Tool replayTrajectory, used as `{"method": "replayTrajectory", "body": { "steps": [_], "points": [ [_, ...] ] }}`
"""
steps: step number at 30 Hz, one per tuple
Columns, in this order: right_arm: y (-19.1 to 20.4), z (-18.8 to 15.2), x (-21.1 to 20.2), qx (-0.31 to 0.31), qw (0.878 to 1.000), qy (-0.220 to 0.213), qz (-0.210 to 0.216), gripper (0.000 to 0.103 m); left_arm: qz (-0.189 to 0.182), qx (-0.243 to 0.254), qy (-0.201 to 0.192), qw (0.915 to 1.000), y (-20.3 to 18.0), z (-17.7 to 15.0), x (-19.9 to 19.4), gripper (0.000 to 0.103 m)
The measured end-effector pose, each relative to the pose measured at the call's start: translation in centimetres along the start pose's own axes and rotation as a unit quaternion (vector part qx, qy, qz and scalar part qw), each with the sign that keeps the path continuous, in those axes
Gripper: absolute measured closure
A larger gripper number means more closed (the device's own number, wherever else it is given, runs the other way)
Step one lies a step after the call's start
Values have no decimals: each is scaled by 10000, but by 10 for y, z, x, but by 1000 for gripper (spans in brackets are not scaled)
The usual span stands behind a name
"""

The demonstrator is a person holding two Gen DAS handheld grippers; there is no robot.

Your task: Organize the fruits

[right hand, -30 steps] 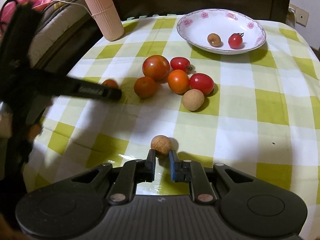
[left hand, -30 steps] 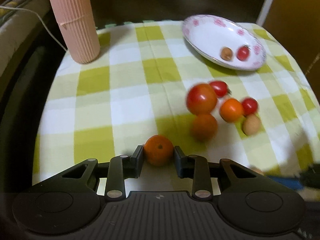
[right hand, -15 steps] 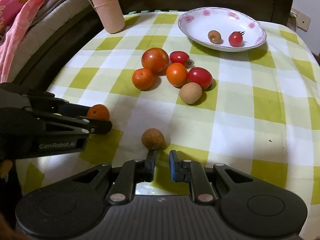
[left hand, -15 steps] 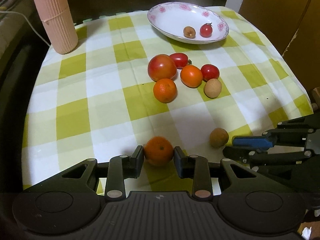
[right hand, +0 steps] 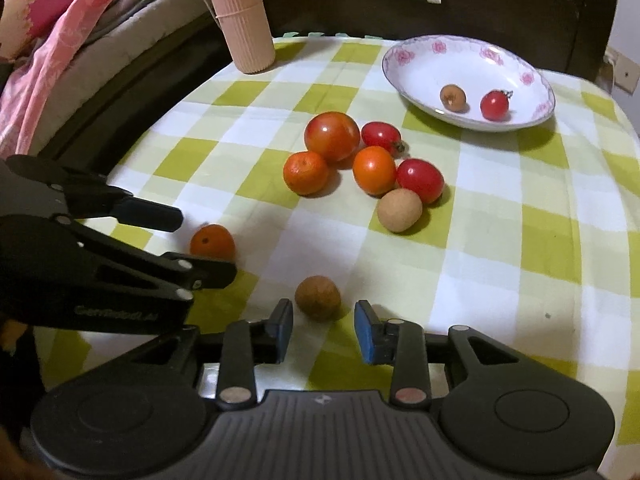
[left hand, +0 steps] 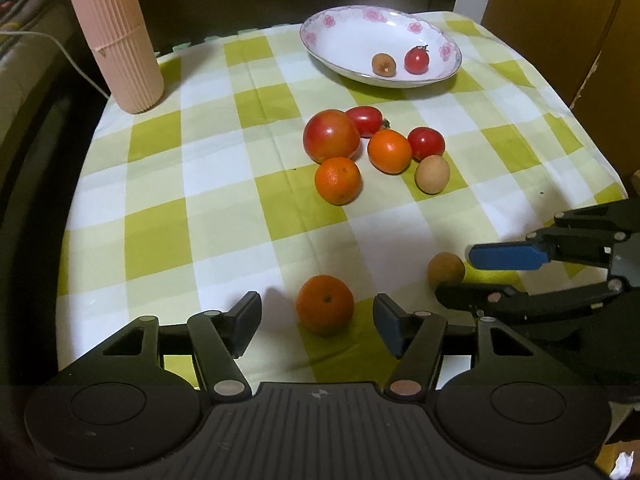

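A small tangerine (left hand: 325,309) lies on the green-checked cloth (left hand: 160,240) near its front edge. My left gripper (left hand: 316,307) straddles it, jaws opening, pads clear of the fruit on both sides. Just to the right lies a brown longan (right hand: 318,298). It sits between the opening jaws of my right gripper (right hand: 324,312), with neither pad touching it. The white flowered plate (left hand: 320,36) at the back holds a longan (left hand: 384,65) and a cherry tomato (left hand: 417,60). In each wrist view the other gripper (left hand: 456,276) (right hand: 204,248) shows at the side.
A cluster sits mid-table: a big tomato (left hand: 331,141), a tangerine (left hand: 338,180), an orange tomato (left hand: 389,151), two cherry tomatoes and a longan (left hand: 432,174). A pink ribbed cylinder (left hand: 114,36) stands back left. Pink bedding (right hand: 48,40) lies beyond the left table edge.
Both grippers' jaws have spread apart. The left one has let go of the tangerine and the right one of the longan; both fruits now rest on the cloth.
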State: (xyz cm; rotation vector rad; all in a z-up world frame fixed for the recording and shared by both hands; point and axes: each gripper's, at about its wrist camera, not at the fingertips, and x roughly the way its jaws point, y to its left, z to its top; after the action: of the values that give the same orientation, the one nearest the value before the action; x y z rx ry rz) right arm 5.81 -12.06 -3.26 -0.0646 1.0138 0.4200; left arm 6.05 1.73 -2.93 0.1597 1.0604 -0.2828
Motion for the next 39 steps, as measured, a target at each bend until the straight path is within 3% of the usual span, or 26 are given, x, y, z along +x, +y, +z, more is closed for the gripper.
{"method": "replayTrajectory", "body": {
  "steps": [10, 12, 14, 17, 39],
  "points": [
    [3, 3, 8, -185, 9998, -25, -78, 73, 49, 57, 29, 10000, -2, -1, 4, 39],
    [5, 4, 8, -201, 9998, -23, -69, 79, 16, 92, 59, 9999, -3, -1, 5, 46],
    [8, 4, 8, -250, 9996, -9, -104, 79, -44, 130, 125, 9998, -5, -2, 7, 59],
    [9, 4, 8, -251, 9996, 21, -110, 79, -61, 162, 157, 9997, -7, -4, 7, 63],
    [-4, 9, -7, 91, 9996, -175, -223, 80, -285, 62, -95, 9995, -11, 4, -1, 66]
  ]
}}
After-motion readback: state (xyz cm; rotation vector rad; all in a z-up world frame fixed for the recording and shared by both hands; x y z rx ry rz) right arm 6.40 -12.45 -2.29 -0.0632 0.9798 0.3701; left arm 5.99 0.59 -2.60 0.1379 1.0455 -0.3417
